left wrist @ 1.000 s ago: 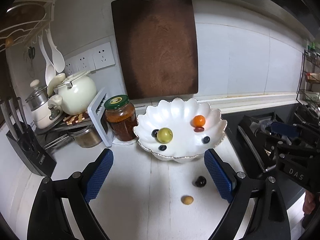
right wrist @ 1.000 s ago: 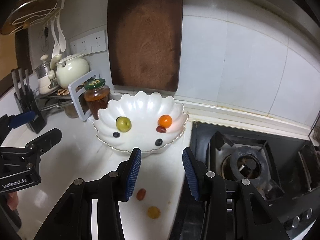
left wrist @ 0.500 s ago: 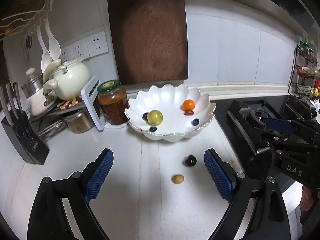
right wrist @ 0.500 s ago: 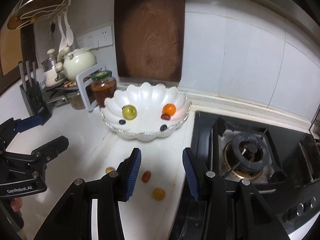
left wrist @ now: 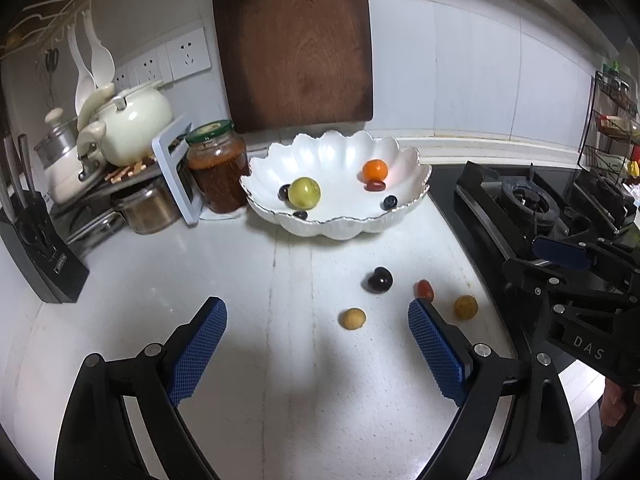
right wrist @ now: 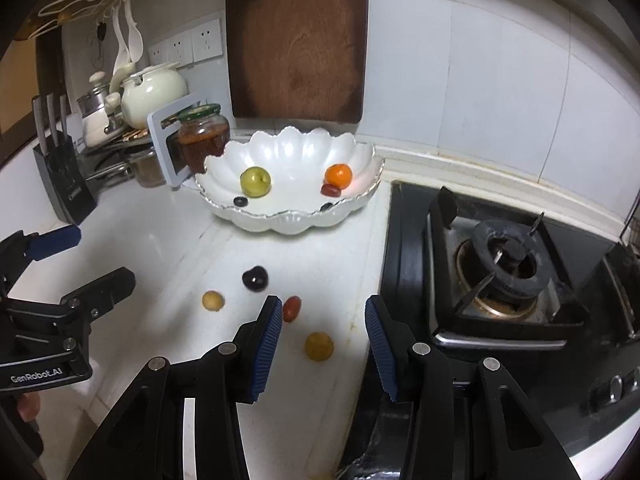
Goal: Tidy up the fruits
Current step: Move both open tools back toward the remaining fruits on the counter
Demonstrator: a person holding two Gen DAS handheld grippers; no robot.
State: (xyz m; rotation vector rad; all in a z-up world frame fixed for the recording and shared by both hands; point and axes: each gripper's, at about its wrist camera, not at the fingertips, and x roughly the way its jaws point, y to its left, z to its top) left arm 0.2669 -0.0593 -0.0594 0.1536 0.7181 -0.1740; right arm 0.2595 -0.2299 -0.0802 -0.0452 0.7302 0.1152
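Note:
A white scalloped bowl point(left wrist: 408, 208) point(right wrist: 280, 222) holds a green fruit point(left wrist: 304, 192), an orange fruit point(left wrist: 375, 169), a red date and small dark berries. On the counter in front lie a dark plum point(left wrist: 378, 280) point(right wrist: 255, 278), a red cherry tomato point(left wrist: 424, 289) point(right wrist: 292, 308) and two tan round fruits point(left wrist: 352, 318) point(left wrist: 465, 306) point(right wrist: 319, 345). My left gripper point(left wrist: 318, 336) is open and empty above the counter. My right gripper point(right wrist: 322, 336) is open and empty, with the tan fruit between its fingers' line.
A gas stove point(right wrist: 504, 264) fills the right side. A sauce jar point(left wrist: 218, 164), a kettle point(left wrist: 132, 120) on a rack, a knife block point(left wrist: 36, 248) and a brown cutting board point(left wrist: 292, 40) stand at the back and left.
Both grippers have pulled back from the bowl toward the counter's front edge. More loose fruits have come into view in front of the bowl. Both stay open.

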